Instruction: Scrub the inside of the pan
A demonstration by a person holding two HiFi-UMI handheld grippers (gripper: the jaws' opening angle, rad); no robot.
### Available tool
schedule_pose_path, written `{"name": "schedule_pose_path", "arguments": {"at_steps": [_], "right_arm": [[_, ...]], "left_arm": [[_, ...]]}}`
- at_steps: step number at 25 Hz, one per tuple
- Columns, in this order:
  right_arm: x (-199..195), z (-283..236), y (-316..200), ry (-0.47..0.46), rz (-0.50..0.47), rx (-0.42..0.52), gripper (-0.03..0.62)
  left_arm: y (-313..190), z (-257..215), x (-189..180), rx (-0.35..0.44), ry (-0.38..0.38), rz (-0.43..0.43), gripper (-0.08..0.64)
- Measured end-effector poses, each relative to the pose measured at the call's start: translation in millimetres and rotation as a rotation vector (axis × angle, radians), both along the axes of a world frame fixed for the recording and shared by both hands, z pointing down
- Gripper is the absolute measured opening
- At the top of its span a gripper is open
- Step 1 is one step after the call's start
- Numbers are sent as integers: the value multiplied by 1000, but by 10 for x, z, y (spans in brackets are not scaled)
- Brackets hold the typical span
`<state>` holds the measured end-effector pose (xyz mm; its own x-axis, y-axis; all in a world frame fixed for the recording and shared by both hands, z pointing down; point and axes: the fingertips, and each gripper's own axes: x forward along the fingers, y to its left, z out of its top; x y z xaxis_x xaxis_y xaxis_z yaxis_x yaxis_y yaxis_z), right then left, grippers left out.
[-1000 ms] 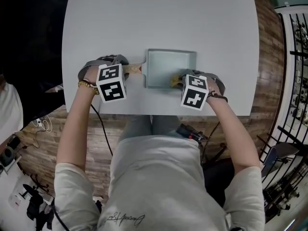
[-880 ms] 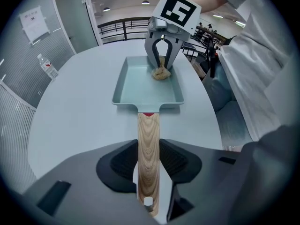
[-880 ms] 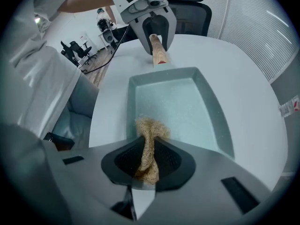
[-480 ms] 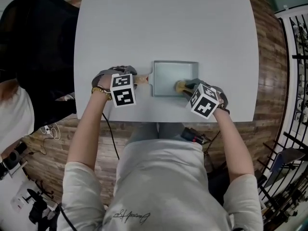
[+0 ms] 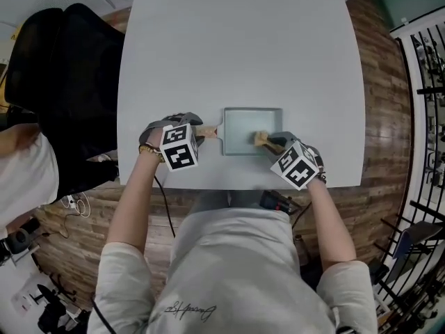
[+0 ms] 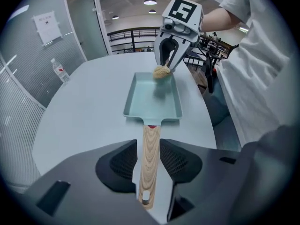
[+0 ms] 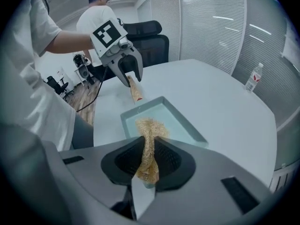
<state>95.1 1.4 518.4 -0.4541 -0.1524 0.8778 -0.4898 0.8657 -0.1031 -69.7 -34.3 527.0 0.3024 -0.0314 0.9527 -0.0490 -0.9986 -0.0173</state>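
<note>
A pale green rectangular pan (image 5: 242, 120) lies on the white table (image 5: 243, 47) near its front edge. Its wooden handle (image 5: 208, 131) points left. My left gripper (image 5: 201, 132) has that handle (image 6: 150, 158) between its pads, and the jaws are closing on it. My right gripper (image 5: 268, 141) is shut on a tan fibrous scrubber (image 5: 261, 139). The scrubber (image 7: 147, 130) sticks out past the jaws, its tuft over the pan floor (image 7: 178, 121) near the right wall. In the left gripper view the scrubber (image 6: 161, 72) touches the pan's far end (image 6: 152, 102).
A water bottle (image 6: 59, 71) stands far back on the table, also in the right gripper view (image 7: 253, 78). A black office chair (image 5: 62, 82) and another person are at the left. A metal railing (image 5: 424, 82) runs along the right, over wood floor.
The right gripper has turned and slid the scrubber a little across the right part of the pan. The left gripper and handle keep their place; the head view has shifted.
</note>
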Motion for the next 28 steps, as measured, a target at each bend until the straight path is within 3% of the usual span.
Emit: {"name": "schedule_pose_path", "arguments": {"at_steps": [3,9,18,22,26,28], "right_arm": [[-22,-84,-50,-53,53,15,75],[-136,-479,-139,-128,128,84,75],[-156,-947,-229,-242,261,181,75],[-157,-1070,-191,-304,329,187,75],[-188,-1139,-167,-367,372,181,75],[-193,-1162,-172,-397,393,177,75]], "left_arm": [[17,-94,20,-3,69,-55,131],[6,-455,117,46,274,-251,12],[28,-1207,278,139,608,-535,11],[6,-1469,287,186,691,-646,11],[-56,-1670,212,192,805,-832,11],[-81,-1701,185,217,817,-877,11]]}}
